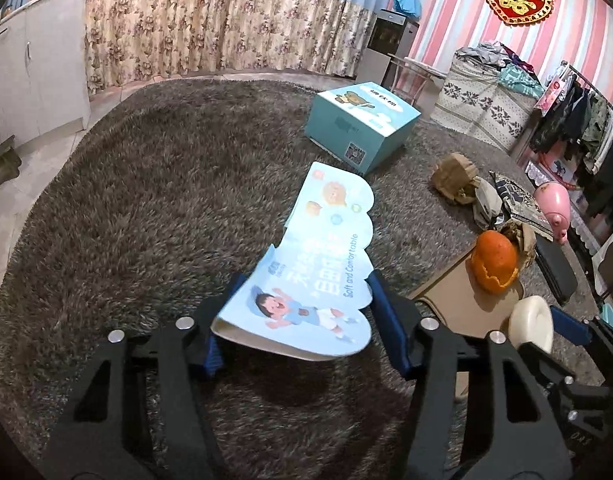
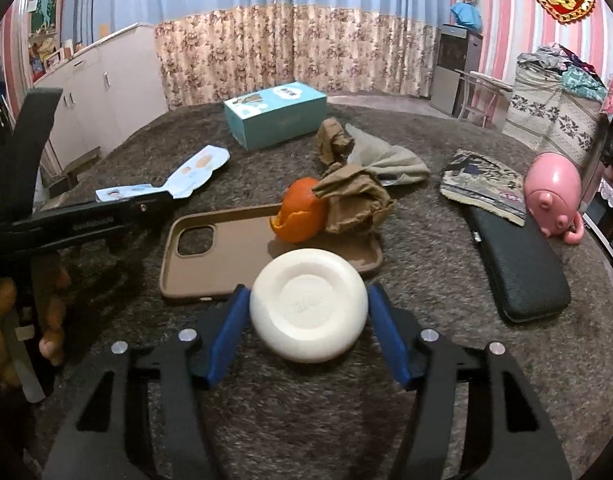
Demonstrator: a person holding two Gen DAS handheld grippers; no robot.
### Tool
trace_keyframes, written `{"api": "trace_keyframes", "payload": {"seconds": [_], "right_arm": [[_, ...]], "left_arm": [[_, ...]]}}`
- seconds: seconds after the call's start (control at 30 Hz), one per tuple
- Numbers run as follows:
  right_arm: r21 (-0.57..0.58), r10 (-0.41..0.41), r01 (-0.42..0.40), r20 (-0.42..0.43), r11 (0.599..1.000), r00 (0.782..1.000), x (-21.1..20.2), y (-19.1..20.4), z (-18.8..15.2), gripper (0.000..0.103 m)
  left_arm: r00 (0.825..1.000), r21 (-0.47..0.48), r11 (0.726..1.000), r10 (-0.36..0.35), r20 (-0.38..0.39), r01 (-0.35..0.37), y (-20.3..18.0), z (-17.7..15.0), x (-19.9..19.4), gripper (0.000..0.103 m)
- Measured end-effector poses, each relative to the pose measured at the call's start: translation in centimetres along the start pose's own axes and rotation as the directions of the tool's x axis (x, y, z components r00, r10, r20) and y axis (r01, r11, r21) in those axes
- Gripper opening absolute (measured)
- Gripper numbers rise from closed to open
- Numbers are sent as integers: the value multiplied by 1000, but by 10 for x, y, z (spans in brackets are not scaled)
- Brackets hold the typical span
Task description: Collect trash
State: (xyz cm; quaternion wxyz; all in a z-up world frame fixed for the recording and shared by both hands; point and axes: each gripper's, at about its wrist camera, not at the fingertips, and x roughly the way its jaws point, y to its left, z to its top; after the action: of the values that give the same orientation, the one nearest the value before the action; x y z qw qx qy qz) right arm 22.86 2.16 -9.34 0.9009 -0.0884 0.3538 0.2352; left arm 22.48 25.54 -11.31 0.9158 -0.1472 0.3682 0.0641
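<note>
My left gripper (image 1: 306,280) is shut on a light blue printed cardboard card (image 1: 318,264), its blue pads pressing both long edges, and the card hangs above the brown shag carpet (image 1: 166,184). In the right wrist view the same card (image 2: 194,176) sticks out from the left gripper's black body at the left. My right gripper (image 2: 308,290) is shut on a white round soap-like puck (image 2: 308,312), held just in front of a brown phone case (image 2: 226,252). An orange peel (image 2: 300,214) and crumpled brown paper (image 2: 352,200) lie behind the case.
A teal box (image 2: 274,118) stands at the back of the carpet. A grey cloth (image 2: 390,156), a magazine (image 2: 482,188), a black case (image 2: 518,272) and a pink pig toy (image 2: 552,196) lie to the right. White cabinets (image 2: 106,92) line the left wall.
</note>
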Motion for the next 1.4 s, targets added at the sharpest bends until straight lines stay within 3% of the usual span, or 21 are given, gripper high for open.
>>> {"api": "trace_keyframes", "payload": {"seconds": [0.13, 0.27, 0.37, 0.47, 0.67, 0.83, 0.87, 0.97, 1.03, 1.2, 1.3, 1.4], "right_arm": [[32, -2, 1, 34, 1000, 999, -18, -10, -2, 61], [45, -50, 47, 61, 998, 997, -44, -29, -11, 61], [84, -85, 78, 76, 993, 993, -64, -52, -21, 61], [143, -109, 96, 91, 985, 990, -82, -78, -31, 61], [215, -157, 130, 114, 968, 981, -108, -115, -47, 61], [257, -187, 152, 117, 954, 975, -115, -136, -55, 61], [258, -189, 155, 113, 954, 976, -114, -138, -56, 61], [247, -194, 164, 104, 955, 975, -106, -136, -58, 61], [239, -190, 163, 95, 957, 977, -99, -133, -58, 61], [199, -192, 176, 63, 964, 979, -83, -123, -61, 61], [172, -209, 199, 43, 965, 977, -77, -120, -64, 62], [170, -223, 213, 43, 962, 974, -76, -122, -64, 80]], "left_arm": [[1000, 5, 1000, -2, -1, 2, -1, 0, 0, 46], [1000, 22, 1000, -17, 3, 17, -4, 0, 0, 27], [1000, 18, 1000, -19, -7, 19, -4, 0, 2, 21], [999, 5, 999, -37, -2, 37, -2, 1, 1, 1], [995, 68, 998, 1, 95, -7, -15, -1, -19, 0], [999, 75, 997, 22, 48, -25, -16, 1, -11, 1], [999, 70, 997, 23, 29, -25, -15, 2, -8, 6], [999, 58, 998, 35, -4, -35, -12, 1, -3, 38], [999, 64, 998, 28, -19, -27, -12, 0, -1, 45], [999, 67, 997, 49, -24, -47, -9, -3, -6, 78], [998, 53, 997, 57, -26, -55, -1, -4, -12, 83], [997, 51, 996, 79, -19, -78, 8, -6, -17, 86]]}}
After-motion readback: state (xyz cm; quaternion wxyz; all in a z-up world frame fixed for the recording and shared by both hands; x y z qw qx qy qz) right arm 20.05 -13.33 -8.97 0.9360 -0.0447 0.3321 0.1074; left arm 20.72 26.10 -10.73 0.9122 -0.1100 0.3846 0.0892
